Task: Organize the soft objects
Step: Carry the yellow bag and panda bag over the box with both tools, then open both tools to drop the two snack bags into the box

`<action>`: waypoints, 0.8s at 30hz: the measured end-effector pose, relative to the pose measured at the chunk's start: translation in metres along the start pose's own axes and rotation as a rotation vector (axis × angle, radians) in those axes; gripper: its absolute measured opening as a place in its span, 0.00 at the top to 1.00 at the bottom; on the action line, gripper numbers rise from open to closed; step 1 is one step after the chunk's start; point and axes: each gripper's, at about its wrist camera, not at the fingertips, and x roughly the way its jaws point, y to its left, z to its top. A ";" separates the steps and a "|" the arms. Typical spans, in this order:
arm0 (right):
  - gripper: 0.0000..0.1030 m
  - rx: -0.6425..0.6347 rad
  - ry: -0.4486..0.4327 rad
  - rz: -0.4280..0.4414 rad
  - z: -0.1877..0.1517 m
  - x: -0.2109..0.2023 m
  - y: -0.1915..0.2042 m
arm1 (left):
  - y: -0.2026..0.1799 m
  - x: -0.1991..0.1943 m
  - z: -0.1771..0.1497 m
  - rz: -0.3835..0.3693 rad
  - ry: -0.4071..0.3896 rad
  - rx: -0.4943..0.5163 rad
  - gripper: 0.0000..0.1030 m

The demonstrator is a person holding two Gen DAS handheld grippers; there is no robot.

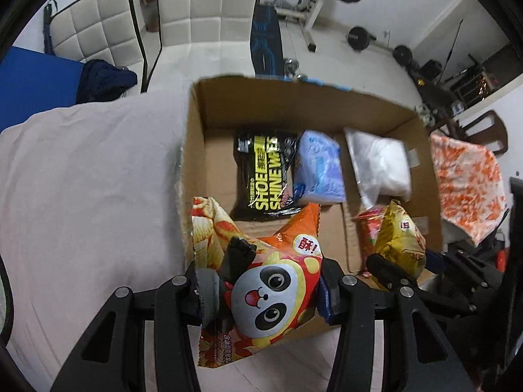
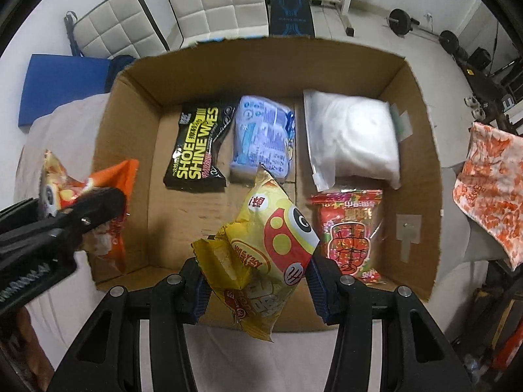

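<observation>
An orange panda-print snack bag (image 1: 274, 281) is gripped by the left gripper (image 1: 261, 297) above the open brown cardboard box's (image 2: 421, 163) near-left corner, while a yellow crinkled snack bag (image 2: 261, 254), long axis pointing into the box, is clamped by the right gripper (image 2: 258, 289) over its near edge.

Left gripper (image 1: 261, 294) fingertips hidden behind the panda snack bag (image 1: 261, 281). Right gripper (image 2: 258, 290) fingertips likewise covered by the yellow snack bag (image 2: 261, 254) (its lower print illegible). White pouch (image 2: 353, 137) blurred, contents indistinguishable.
</observation>
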 end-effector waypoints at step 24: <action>0.14 0.004 0.056 0.011 0.000 0.014 -0.009 | -0.007 0.029 0.006 0.052 0.056 -0.032 0.39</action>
